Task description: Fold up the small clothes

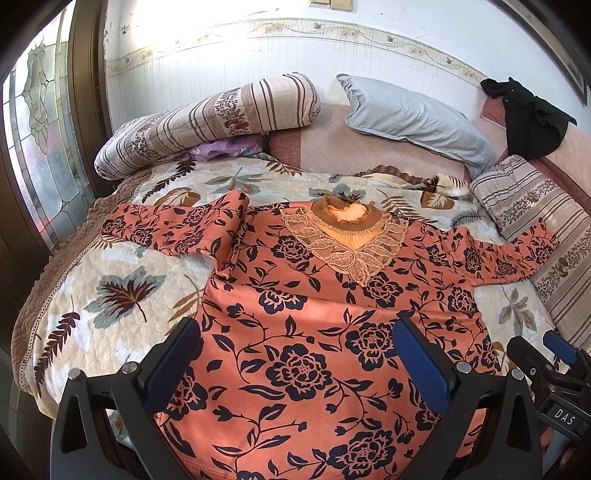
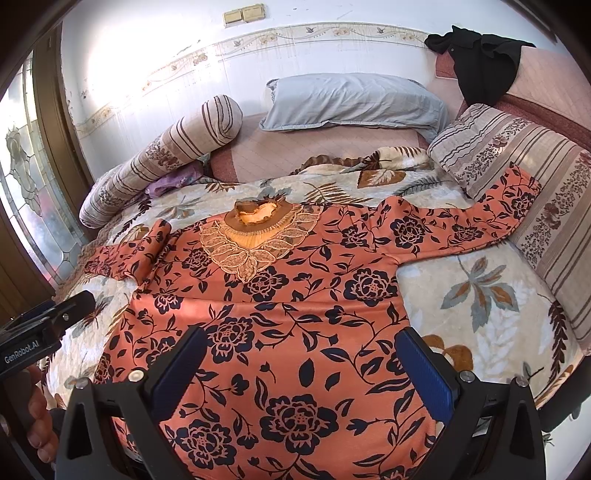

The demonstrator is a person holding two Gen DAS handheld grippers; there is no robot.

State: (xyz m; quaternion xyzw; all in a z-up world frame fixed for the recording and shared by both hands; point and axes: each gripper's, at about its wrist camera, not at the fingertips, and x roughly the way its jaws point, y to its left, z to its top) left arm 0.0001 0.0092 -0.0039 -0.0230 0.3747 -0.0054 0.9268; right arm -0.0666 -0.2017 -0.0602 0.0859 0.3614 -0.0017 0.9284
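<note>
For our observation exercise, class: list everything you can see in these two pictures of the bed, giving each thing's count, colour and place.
floral top: one, orange with dark flowers, spread flat on the bed, sleeves out.
lace collar: one, tan, at the top's neck.
quilt: one, cream with leaf print, under the top.
striped bolsters: two, beige-brown, left and right of the bed.
pillow: one, grey-blue, by the wall.
black garment: one, far right corner.
purple cloth: one, under the left bolster.
wall switches: two, cream, on the wall.
left tongs: open, above the hem.
right tongs: open, above the hem.
</note>
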